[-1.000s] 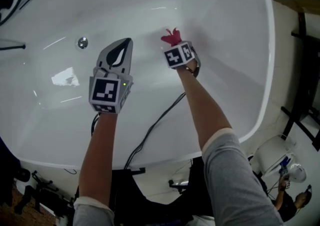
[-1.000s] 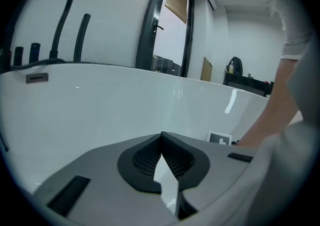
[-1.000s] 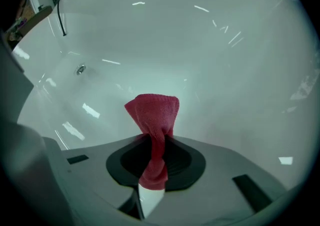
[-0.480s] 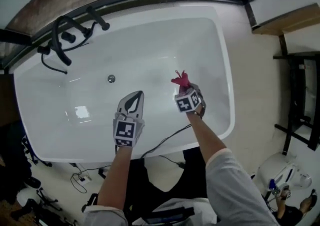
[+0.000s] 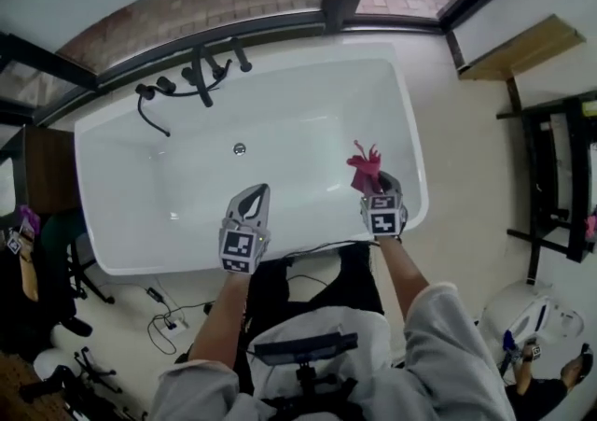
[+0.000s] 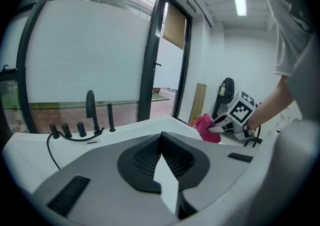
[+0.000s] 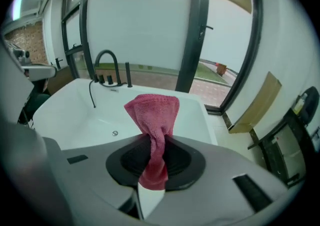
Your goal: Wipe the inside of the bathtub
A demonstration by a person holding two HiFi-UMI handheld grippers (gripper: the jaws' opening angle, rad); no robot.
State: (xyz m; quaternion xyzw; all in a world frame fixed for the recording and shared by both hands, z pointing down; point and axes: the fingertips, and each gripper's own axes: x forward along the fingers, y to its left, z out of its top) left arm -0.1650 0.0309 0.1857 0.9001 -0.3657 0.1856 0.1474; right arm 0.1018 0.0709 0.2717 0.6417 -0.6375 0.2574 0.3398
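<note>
The white bathtub [image 5: 149,153] lies below me, seen whole in the head view, with its drain [image 5: 240,148] near the middle. My right gripper [image 5: 373,184] is shut on a pink cloth [image 5: 365,167] and hangs above the tub's right end. In the right gripper view the cloth [image 7: 153,120] stands bunched up out of the closed jaws, with the bathtub [image 7: 70,107] beyond. My left gripper [image 5: 252,204] hovers over the tub's near rim, jaws together and nothing in them. The left gripper view shows the right gripper [image 6: 216,126] holding the cloth [image 6: 206,127] off to the right.
A black faucet set with a hose [image 5: 191,77] sits on the tub's far rim, under a dark-framed window. A wooden shelf [image 5: 518,50] and a black rack [image 5: 555,181] stand to the right. Cables [image 5: 177,316] trail on the floor by my feet.
The view has pulled far back and up, so the whole tub and room now show. Both grippers have lifted out of the basin toward its near rim; the right one still holds the cloth.
</note>
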